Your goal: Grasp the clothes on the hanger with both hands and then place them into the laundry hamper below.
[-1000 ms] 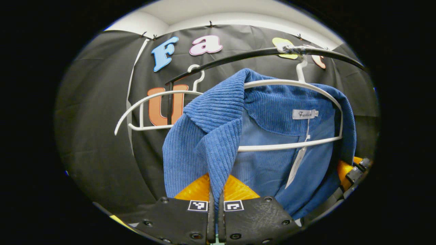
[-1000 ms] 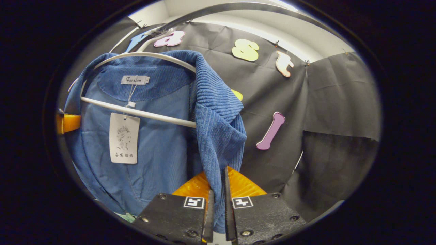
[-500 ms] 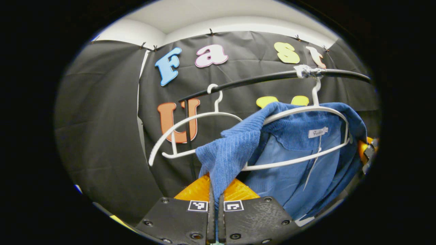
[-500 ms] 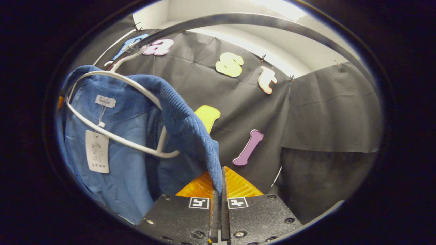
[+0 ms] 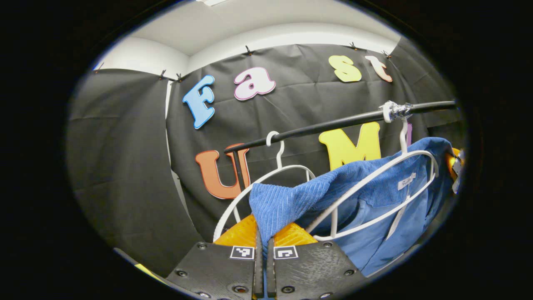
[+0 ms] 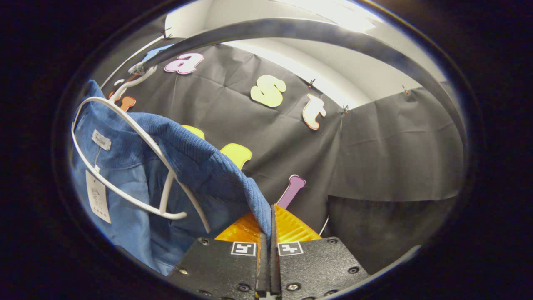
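A blue corduroy jacket (image 5: 366, 196) hangs half off a white hanger (image 5: 374, 179) on the dark rail (image 5: 333, 123). My left gripper (image 5: 262, 246) is shut on the jacket's front edge, the cloth stretched from its fingers toward the hanger. In the right gripper view the same jacket (image 6: 195, 166) drapes from the white hanger (image 6: 137, 137) down into my right gripper (image 6: 268, 239), shut on the other front edge. A paper tag (image 6: 98, 196) dangles inside the collar. At the far right of the left gripper view part of the other gripper (image 5: 454, 164) peeks out behind the jacket.
An empty white hanger (image 5: 266, 183) hangs on the rail left of the jacket, close to my left gripper. The rail (image 6: 333, 37) arcs overhead in the right gripper view. Black cloth walls close the booth behind and to both sides.
Both grippers have pulled back and outward from the hanger. The jacket's shoulders have slid off the hanger ends and the cloth is stretched tighter. The hanger has tilted.
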Demonstrator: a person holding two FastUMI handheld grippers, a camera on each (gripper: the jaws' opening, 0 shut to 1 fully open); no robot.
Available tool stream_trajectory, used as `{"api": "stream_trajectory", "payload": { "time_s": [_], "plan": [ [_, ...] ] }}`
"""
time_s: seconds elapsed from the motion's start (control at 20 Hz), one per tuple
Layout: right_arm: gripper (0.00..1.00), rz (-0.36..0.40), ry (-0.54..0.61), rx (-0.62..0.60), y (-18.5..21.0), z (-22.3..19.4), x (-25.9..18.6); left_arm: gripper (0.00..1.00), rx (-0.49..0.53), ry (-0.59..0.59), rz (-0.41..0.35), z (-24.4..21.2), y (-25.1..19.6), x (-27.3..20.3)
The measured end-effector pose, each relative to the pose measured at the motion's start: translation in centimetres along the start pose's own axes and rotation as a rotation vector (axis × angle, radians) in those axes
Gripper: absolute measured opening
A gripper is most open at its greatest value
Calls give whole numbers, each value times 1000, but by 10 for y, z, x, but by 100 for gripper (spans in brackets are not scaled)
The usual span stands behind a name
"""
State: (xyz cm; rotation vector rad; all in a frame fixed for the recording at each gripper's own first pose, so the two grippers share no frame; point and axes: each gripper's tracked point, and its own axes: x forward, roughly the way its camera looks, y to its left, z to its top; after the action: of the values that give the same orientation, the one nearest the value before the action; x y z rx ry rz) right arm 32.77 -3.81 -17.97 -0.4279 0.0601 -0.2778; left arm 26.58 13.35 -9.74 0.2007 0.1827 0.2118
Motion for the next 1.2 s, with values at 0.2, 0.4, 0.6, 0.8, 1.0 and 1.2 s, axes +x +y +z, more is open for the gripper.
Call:
{"api": "stream_trajectory", "payload": {
  "time_s": [0.2, 0.4, 0.6, 0.8, 1.0, 1.2],
  "plan": [
    [6, -3, -34, -21, 6, 1, 15, 8, 40, 20, -87, -7, 0, 20],
    [6, -4, -29, -50, 15, -21, 28, 3, 35, 40, -133, -21, 4, 33],
    [6, 51, 10, -53, 30, -43, 35, 3, 12, 59, -185, -36, -10, 41],
    [6, 80, 43, -70, 40, -62, 32, 3, 0, 70, -204, -53, -18, 43],
    [7, 104, 81, -53, 43, -80, 28, 3, -40, 90, -194, -68, -20, 38],
    [7, 152, 136, -41, 53, -101, 13, 3, -72, 115, -187, -88, -21, 21]
  ]
}}
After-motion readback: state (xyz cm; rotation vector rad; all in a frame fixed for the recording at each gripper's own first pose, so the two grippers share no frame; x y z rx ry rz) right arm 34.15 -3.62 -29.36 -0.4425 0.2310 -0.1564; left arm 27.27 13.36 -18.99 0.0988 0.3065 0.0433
